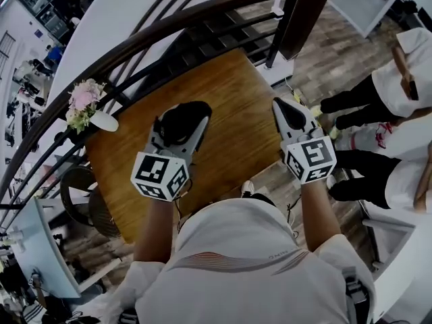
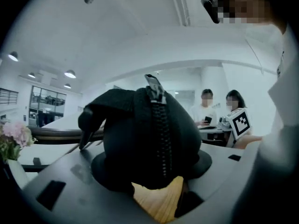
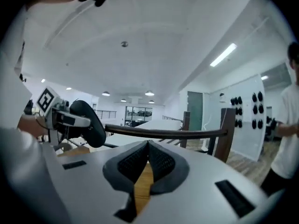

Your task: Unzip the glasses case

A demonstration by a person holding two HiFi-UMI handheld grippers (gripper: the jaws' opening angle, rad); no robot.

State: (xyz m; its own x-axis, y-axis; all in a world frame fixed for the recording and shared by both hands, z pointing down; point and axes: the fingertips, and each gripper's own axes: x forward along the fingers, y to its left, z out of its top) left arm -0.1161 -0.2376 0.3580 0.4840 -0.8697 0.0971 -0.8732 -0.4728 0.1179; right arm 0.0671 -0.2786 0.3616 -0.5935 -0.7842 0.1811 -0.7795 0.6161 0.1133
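So, quick report from my end of the rig. My left tool was clamped on the black glasses case, one pad on each side of it, and the case sat end-on to that tool's camera. From the left gripper view the zip ran top to bottom down the middle of the case, with the pull tab sticking up at the top. The teeth I could see looked meshed together (the far side was out of sight, so I couldn't vouch for the rest).

My right tool was closed with nothing in it. Its two ribbed pads met at the tips, and only a sliver of the wooden desk showed through the gap lower down. It was well apart from the case, off to the right, and in its own view the left tool and case showed up small at the left edge.

In the head view both tools were held out over the desk, side by side, marker cubes facing me. As far as I could tell the case wasn't resting on the wood. A little vase of pink flowers stood at the desk's left corner, a dark curved railing ran past its far side, and a couple of people in white tops stood off to the right.
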